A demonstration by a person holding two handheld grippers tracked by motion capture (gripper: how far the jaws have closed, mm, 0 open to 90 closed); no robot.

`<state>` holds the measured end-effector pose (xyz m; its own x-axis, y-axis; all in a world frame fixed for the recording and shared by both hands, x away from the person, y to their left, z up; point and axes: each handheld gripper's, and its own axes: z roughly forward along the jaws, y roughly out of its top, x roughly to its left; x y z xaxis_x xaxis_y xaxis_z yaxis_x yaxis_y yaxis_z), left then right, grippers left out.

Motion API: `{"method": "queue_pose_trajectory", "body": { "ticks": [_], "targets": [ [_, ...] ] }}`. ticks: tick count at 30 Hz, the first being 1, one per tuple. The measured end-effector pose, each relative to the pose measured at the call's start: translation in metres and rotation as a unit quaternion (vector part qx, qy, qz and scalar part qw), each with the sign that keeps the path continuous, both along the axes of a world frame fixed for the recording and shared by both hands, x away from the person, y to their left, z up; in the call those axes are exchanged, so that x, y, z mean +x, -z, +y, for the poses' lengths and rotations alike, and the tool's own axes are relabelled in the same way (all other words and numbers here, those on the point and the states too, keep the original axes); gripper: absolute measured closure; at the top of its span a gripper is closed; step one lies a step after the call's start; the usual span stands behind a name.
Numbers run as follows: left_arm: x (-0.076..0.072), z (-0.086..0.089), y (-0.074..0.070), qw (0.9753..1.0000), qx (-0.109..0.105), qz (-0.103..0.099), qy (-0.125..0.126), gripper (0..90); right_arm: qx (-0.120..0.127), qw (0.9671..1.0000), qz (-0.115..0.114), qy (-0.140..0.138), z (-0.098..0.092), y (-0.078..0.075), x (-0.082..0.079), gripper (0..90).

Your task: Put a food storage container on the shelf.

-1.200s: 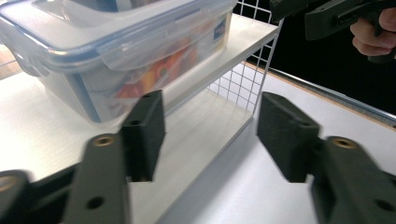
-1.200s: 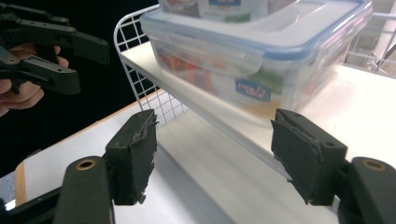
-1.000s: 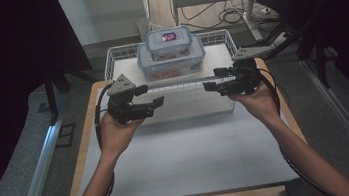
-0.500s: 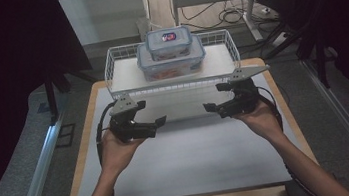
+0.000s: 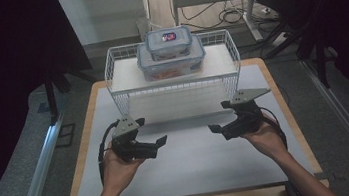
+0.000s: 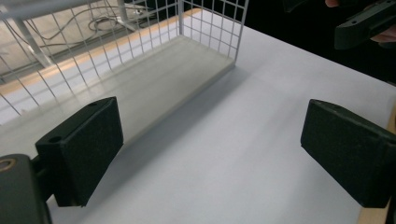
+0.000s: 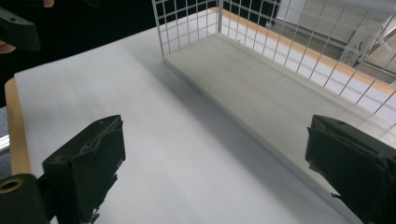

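both grippers have pulled back from the wire shelf (image 5: pixel 173 85); left gripper (image 5: pixel 161 140) and right gripper (image 5: pixel 212 128) jaws gape empty. stacked containers (image 5: pixel 170 53) sit well ahead, above; a careless reach could topple them.

White-topped table (image 5: pixel 192 174) bearing a wire shelf rack (image 5: pixel 173 80) with two stacked containers (image 5: pixel 170 53).

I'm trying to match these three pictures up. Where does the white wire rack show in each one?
High view: white wire rack top centre, two stacked containers on it.
Left gripper view: upper left.
Right gripper view: upper right.
Shared landmark: the rack's pale bottom shelf.
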<state>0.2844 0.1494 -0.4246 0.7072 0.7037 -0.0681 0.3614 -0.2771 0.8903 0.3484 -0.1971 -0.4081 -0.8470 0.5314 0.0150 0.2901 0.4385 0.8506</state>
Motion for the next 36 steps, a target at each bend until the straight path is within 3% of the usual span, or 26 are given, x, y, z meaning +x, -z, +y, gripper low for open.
{"method": "queue_pose_trajectory", "body": {
  "ticks": [6,11,20,27,36],
  "targets": [
    [-0.004,0.003,0.018,0.9999,0.004,0.013,-0.004,4.0,-0.002,1.0,0.003,0.002,-0.011,0.02,-0.004,1.8],
    [-0.01,0.007,0.033,0.9999,0.002,0.014,-0.007,3.3,0.001,0.9999,0.005,0.011,-0.02,0.028,-0.008,0.3],
    [-0.026,0.006,0.051,0.9991,0.041,0.01,-0.012,1.2,0.0,0.9994,0.004,0.035,-0.036,0.041,-0.024,0.0],
    [-0.037,0.008,0.061,0.9982,0.054,0.016,-0.021,0.5,-0.008,0.9991,0.002,0.042,-0.041,0.049,-0.034,0.0],
    [-0.051,0.016,0.074,0.9949,0.088,0.02,-0.045,0.0,-0.03,0.9983,0.003,0.049,-0.051,0.063,-0.042,0.0]
  ]
}}
